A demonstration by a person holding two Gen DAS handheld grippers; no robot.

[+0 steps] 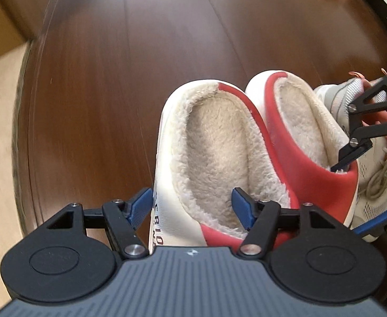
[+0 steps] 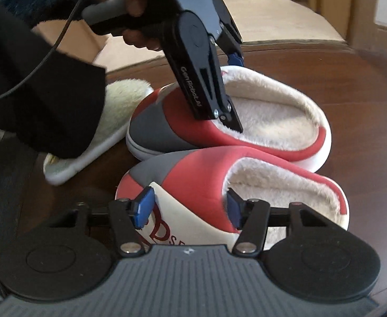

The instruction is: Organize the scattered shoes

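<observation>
**Slipper pair, both grippers straddling a side wall**

Left wrist view. Left gripper [image 1: 193, 208] low centre, pointing steeply down. Jaws apart, set astride the near side wall of the left slipper [image 1: 214, 142]: one blue pad [image 1: 138, 206] outside against the white wall, the other inside over the fleece lining. Contact on the wall not clear from here; reads as a straddle, not yet a firm clamp. Right slipper [image 1: 299, 132] just beside, touching along the red edges. Right gripper [image 1: 362, 174] at the right edge, one finger dipped into that slipper's fleece. Grey mesh sneaker [image 1: 376, 185] at far right, partly hidden. Dark wooden table [image 1: 101, 92] underneath.

Right wrist view. Right gripper [image 2: 190, 208] low centre, jaws apart around the upper of the right slipper [image 2: 220, 185], one pad on the printed white panel side, the other at the mouth edge. Pressing or not: cannot tell. Left slipper [image 2: 272, 121] mid-frame, left gripper [image 2: 235, 92] reaching in from upper left, held by a hand [image 2: 132, 2]. Cream slipper [image 2: 109, 121] at left, half behind a dark sleeve [image 2: 42, 100].

Likely reason for the side-wall hold: firmest edge for lifting, one slipper per gripper, pair kept together.
</observation>
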